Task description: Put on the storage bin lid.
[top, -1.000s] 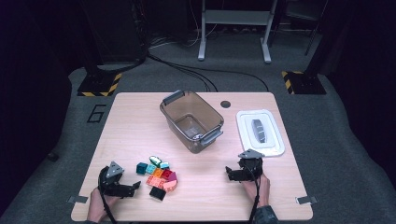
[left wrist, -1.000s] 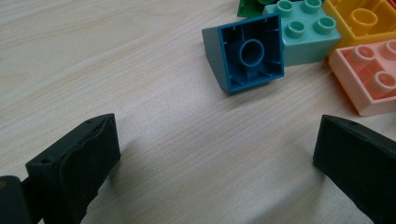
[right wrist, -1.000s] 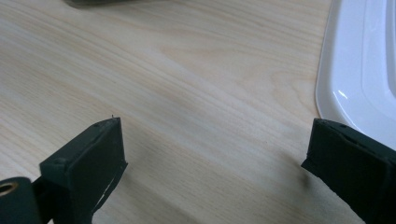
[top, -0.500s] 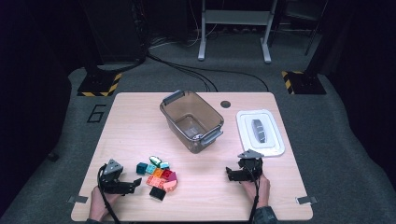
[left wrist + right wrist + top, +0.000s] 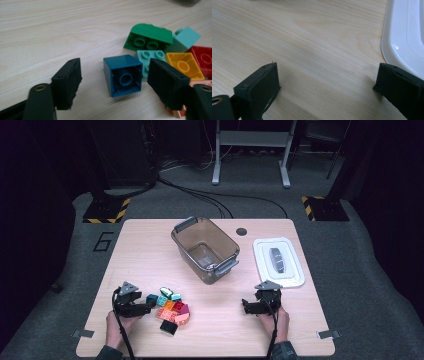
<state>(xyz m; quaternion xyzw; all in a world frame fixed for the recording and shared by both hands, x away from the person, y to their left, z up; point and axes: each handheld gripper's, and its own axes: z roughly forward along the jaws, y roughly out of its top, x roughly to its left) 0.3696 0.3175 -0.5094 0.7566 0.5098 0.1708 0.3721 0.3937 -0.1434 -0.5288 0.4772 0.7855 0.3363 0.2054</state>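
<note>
Dark-blue hollow block [image 5: 123,75], tipped sideways

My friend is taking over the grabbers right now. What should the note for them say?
Left gripper: jaws have just been closing around the dark blue brick, which lies on its side between them; the pads do not press on it yet.
Right gripper: open, nothing between its jaws, resting on the table near the white lid.
The other bricks sit in a pile beside the left gripper. The clear bin at mid-table looks empty.
Done: nothing moved yet.
Left: probably grip the blue brick, then carry the bricks to the bin.
</note>
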